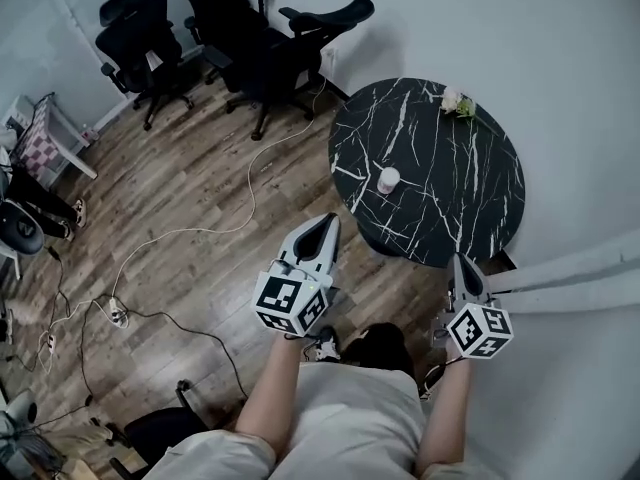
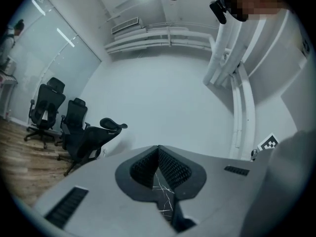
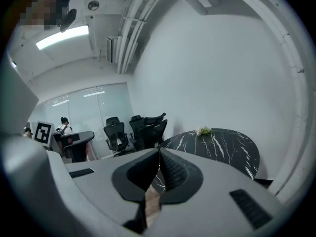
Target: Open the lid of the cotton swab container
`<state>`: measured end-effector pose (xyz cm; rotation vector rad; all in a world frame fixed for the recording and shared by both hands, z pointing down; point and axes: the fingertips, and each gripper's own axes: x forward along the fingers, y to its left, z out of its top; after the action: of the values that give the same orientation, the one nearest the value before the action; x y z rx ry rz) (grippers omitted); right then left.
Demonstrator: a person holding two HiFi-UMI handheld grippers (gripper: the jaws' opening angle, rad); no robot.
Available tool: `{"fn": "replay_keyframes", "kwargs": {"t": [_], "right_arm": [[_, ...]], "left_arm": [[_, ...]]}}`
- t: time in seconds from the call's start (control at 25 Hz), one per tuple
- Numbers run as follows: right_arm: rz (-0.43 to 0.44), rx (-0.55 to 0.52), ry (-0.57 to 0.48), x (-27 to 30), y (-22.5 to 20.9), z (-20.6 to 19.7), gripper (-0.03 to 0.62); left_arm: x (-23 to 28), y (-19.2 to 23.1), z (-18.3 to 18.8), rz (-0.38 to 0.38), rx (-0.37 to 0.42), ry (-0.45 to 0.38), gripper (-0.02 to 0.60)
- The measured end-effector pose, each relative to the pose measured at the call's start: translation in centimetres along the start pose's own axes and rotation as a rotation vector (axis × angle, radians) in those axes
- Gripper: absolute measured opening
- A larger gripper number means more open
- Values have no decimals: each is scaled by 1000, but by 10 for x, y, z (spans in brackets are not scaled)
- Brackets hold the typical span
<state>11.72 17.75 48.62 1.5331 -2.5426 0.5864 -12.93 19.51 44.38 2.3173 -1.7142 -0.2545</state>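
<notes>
Small white cylindrical cotton swab container (image 1: 388,179): upright on round black marble-veined counter (image 1: 470,198), ahead of both tongs, well apart. Left tongs (image 1: 329,220) look nearer than right tongs (image 1: 463,260). Both pressed together, empty.

The round black table top (image 1: 460,193) looks polished, white-veined like marble. The brown plank floor (image 1: 200,178) is matt, grained wood.
</notes>
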Motion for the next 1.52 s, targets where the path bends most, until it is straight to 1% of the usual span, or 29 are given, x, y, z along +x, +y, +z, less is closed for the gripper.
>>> {"fn": "replay_keyframes", "kwargs": {"t": [0.08, 0.2, 0.28, 0.36, 0.4, 0.48, 0.56, 0.64, 0.76, 0.84, 0.96, 1.04, 1.16, 1.2, 1.24, 1.28, 1.32, 1.4, 1.52], "right_arm": [[-14, 6, -4, 11, -9, 5, 34], [-21, 7, 2, 33, -17, 8, 35], [-15, 11, 10, 52, -19, 8, 34], [5, 10, 20, 75, -21, 8, 35], [15, 2, 26, 89, -22, 8, 35], [31, -29, 44, 119, -27, 10, 35], [45, -77, 67, 148, -34, 10, 35], [60, -106, 93, 174, -44, 6, 35], [82, -95, 134, 211, -59, -5, 35], [117, -101, 178, 235, -61, -17, 35], [174, -172, 266, 268, -55, -40, 35], [176, -210, 309, 289, -53, -51, 35], [184, -224, 356, 314, -52, -65, 40], [187, -228, 374, 322, -52, -71, 59], [184, -233, 392, 329, -52, -76, 155], [173, -238, 406, 337, -54, -79, 236], [158, -243, 415, 343, -56, -82, 266], [155, -258, 429, 355, -54, -87, 290], [209, -337, 463, 367, -39, -105, 301]], "left_arm": [[15, 2, -1, -13, -1, 7, 21], [33, 5, -1, -30, 38, 27, 21], [42, 9, 6, -44, 65, 7, 21], [54, 16, 16, -59, 75, -32, 21], [63, 22, 20, -58, 82, -44, 21], [86, 34, 24, -45, 100, -42, 21], [111, 43, 27, -57, 107, -25, 21], [136, 48, 33, -90, 120, -11, 21], [174, 55, 37, -111, 150, 13, 21], [198, 61, 25, -111, 146, 55, 21], [227, 60, -1, -146, 99, 124, 21], [242, 59, -12, -161, 98, 158, 21], [264, 63, -18, -166, 113, 191, 21], [271, 65, -18, -165, 118, 198, 21], [278, 68, -17, -163, 124, 204, 21], [285, 71, -17, -160, 130, 210, 21], [291, 74, -16, -156, 136, 215, 21], [303, 79, -16, -150, 148, 226, 21], [318, 86, -20, -139, 165, 244, 21]]}}
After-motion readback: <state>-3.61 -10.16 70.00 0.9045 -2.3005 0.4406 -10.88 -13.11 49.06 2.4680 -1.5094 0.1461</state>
